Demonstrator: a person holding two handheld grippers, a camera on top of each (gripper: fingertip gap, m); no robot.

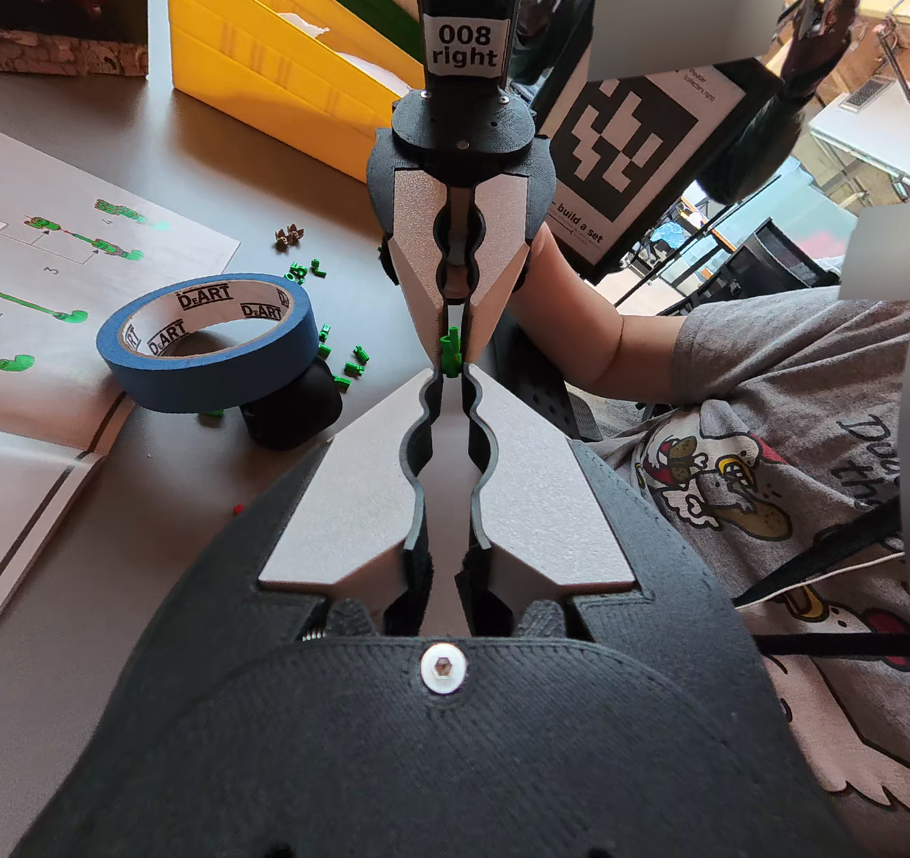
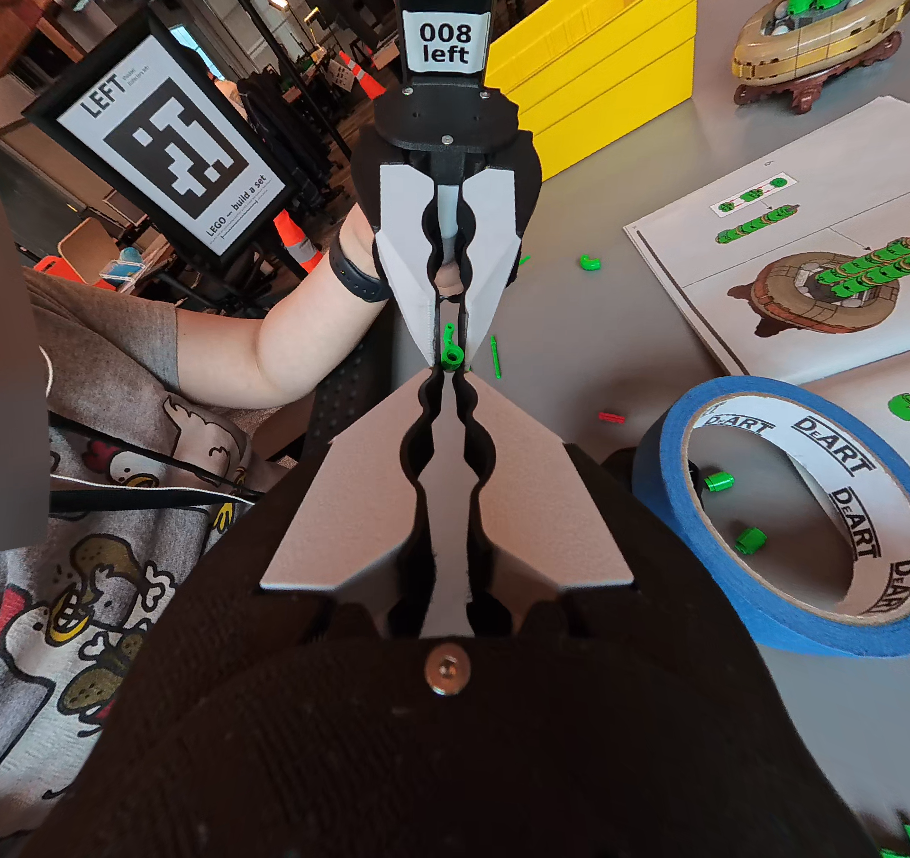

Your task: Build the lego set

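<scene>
Between the meeting tips, your left gripper (image 1: 449, 375) and right gripper (image 2: 447, 375), both nearly closed, pinch the small green piece (image 1: 451, 349): light, rigid, slippery. Grip its flat sides.

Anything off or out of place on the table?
Blue tape roll sits tilted, propped on a black object, with loose green pieces inside its ring and scattered beside it. One red piece lies stray near the table edge.
</scene>
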